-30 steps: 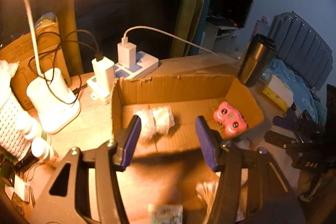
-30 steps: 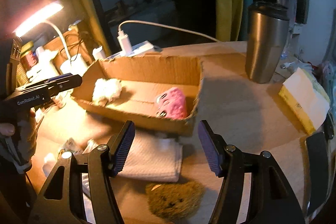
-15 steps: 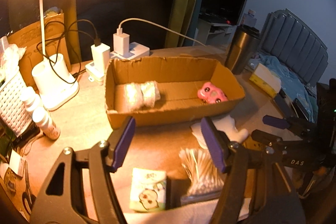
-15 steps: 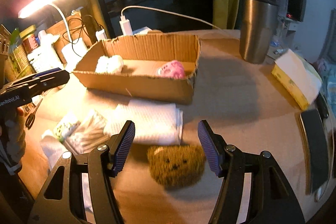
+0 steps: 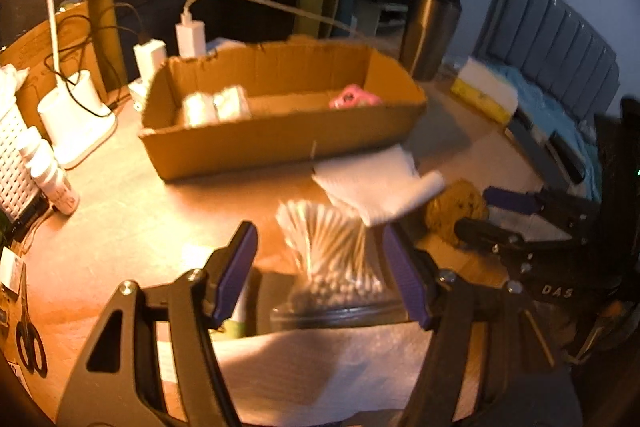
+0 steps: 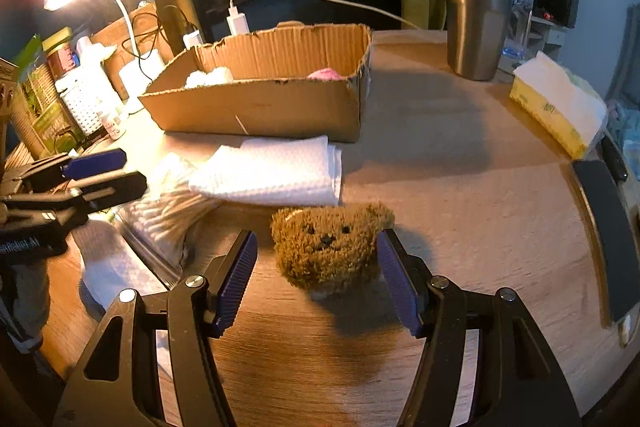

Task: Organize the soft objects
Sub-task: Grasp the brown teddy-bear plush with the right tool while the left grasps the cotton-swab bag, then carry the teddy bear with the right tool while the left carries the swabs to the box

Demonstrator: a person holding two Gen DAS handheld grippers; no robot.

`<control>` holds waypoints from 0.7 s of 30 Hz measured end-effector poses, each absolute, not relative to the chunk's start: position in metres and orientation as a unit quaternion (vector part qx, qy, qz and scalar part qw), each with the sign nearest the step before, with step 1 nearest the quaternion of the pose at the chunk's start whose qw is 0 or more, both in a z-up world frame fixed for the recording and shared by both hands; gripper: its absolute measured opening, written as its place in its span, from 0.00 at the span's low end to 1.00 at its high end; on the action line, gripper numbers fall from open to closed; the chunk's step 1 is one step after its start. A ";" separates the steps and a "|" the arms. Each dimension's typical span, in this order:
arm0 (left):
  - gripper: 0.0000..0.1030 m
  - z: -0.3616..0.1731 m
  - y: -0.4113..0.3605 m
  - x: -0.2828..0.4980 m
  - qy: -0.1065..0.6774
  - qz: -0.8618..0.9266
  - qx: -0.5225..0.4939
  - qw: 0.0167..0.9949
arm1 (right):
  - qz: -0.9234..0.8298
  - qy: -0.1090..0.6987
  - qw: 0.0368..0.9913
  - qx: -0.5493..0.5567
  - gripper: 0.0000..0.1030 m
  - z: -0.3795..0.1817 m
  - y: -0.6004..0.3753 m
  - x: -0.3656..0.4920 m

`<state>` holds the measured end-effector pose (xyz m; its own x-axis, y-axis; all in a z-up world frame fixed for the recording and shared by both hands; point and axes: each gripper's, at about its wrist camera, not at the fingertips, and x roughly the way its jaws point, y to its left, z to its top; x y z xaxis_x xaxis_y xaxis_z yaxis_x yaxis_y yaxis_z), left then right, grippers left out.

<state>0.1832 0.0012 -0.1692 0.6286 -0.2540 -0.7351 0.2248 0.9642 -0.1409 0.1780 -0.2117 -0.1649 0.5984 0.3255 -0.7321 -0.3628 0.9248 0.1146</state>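
Note:
A brown plush bear head [image 6: 330, 247] lies on the wooden table, between the open fingers of my right gripper [image 6: 318, 279]; it also shows in the left wrist view [image 5: 456, 213]. A folded white cloth [image 6: 272, 171] lies in front of the cardboard box [image 6: 260, 107]. The box [image 5: 280, 139] holds a white soft item [image 5: 216, 105] and a pink plush [image 5: 354, 101]. My left gripper [image 5: 320, 277] is open over a bag of cotton swabs [image 5: 332, 255], holding nothing.
A steel tumbler [image 6: 476, 23] and a yellow tissue pack [image 6: 556, 107] stand at the right. A desk lamp [image 5: 72, 123], chargers [image 5: 190, 35], bottles [image 5: 52, 175] and scissors [image 5: 28, 339] crowd the left. A dark phone [image 6: 604, 235] lies at the table's right edge.
Both grippers have pulled back from the box toward the table's near edge. The bear head now sits between the right gripper's fingers; the swab bag is between the left's.

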 end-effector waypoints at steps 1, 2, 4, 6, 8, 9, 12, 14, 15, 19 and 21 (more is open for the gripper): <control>0.65 -0.173 -0.003 0.184 0.417 -0.131 -0.011 0.900 | 0.193 0.406 0.893 -0.023 0.64 -0.166 -0.211 0.179; 0.65 -0.178 -0.006 0.185 0.424 -0.128 -0.005 0.897 | 0.193 0.406 0.893 -0.023 0.64 -0.167 -0.211 0.180; 0.65 -0.186 -0.013 0.189 0.436 -0.124 0.005 0.891 | 0.195 0.405 0.893 -0.023 0.64 -0.168 -0.212 0.182; 0.65 -0.192 -0.018 0.191 0.444 -0.119 0.015 0.888 | 0.196 0.403 0.893 -0.024 0.64 -0.169 -0.213 0.185; 0.65 -0.198 -0.023 0.195 0.453 -0.115 0.024 0.883 | 0.194 0.405 0.893 -0.027 0.64 -0.171 -0.213 0.188; 0.65 -0.201 -0.025 0.196 0.457 -0.115 0.028 0.882 | 0.195 0.407 0.892 -0.027 0.64 -0.173 -0.213 0.190; 0.65 -0.208 -0.031 0.200 0.469 -0.115 0.037 0.875 | 0.199 0.407 0.891 -0.029 0.64 -0.175 -0.213 0.191; 0.65 -0.212 -0.034 0.200 0.473 -0.117 0.042 0.872 | 0.202 0.406 0.891 -0.029 0.63 -0.175 -0.214 0.191; 0.64 -0.212 -0.034 0.200 0.473 -0.118 0.041 0.872 | 0.203 0.406 0.891 -0.027 0.59 -0.175 -0.216 0.190; 0.54 -0.212 -0.031 0.199 0.471 -0.123 0.032 0.873 | 0.208 0.406 0.890 -0.020 0.53 -0.173 -0.220 0.188; 0.52 -0.210 -0.029 0.198 0.469 -0.124 0.030 0.874 | 0.206 0.403 0.891 -0.020 0.52 -0.171 -0.221 0.186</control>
